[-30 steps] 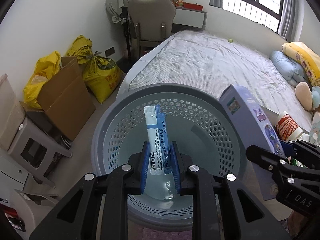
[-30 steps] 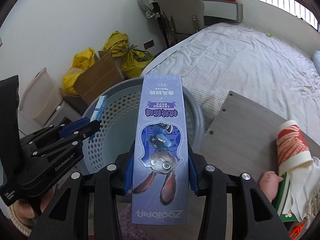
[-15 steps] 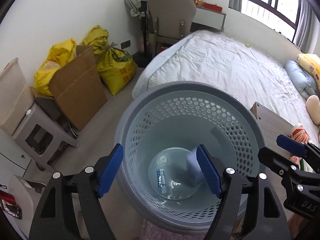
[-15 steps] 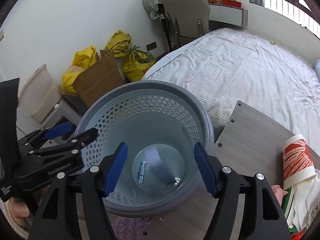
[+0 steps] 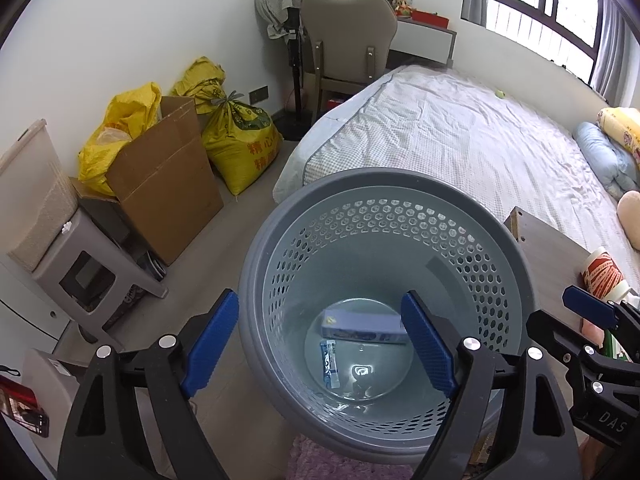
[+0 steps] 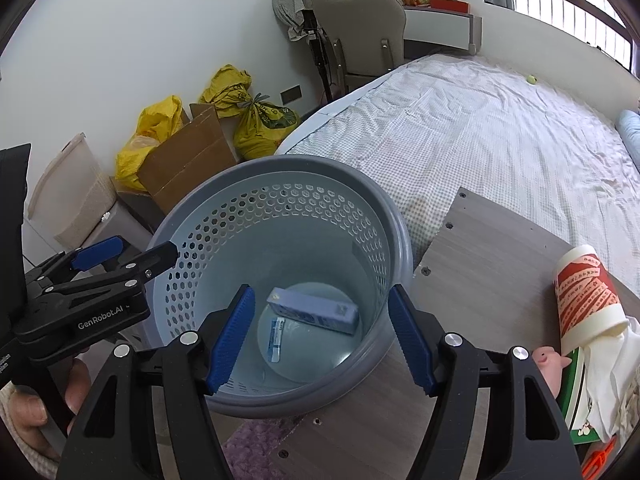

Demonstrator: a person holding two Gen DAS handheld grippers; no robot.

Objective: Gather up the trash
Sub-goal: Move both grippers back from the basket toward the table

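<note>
A grey perforated waste basket (image 5: 384,184) stands below both grippers, also seen in the right wrist view (image 6: 280,164). On its bottom lie a pale purple carton (image 5: 360,326) (image 6: 316,312) and a small blue sachet (image 5: 329,364) (image 6: 276,338), side by side. My left gripper (image 5: 320,344) hovers over the basket's near rim, its jaws opening with nothing between them. My right gripper (image 6: 322,340) stands open and empty above the basket. Each gripper shows in the other's view: left gripper (image 6: 132,252), right gripper (image 5: 560,316).
A wooden board (image 6: 500,260) to the right carries a red-and-white paper cup (image 6: 588,292), a pink toy pig (image 6: 546,356) and white paper. A bed (image 5: 460,140) lies behind. Cardboard box (image 5: 164,184), yellow bags (image 5: 240,140), a stool (image 5: 92,276) and a chair (image 5: 348,40) line the wall.
Both grippers opened. The sachet left the left gripper and the carton left the right one; both dropped to the basket's bottom, where the carton settled flat.
</note>
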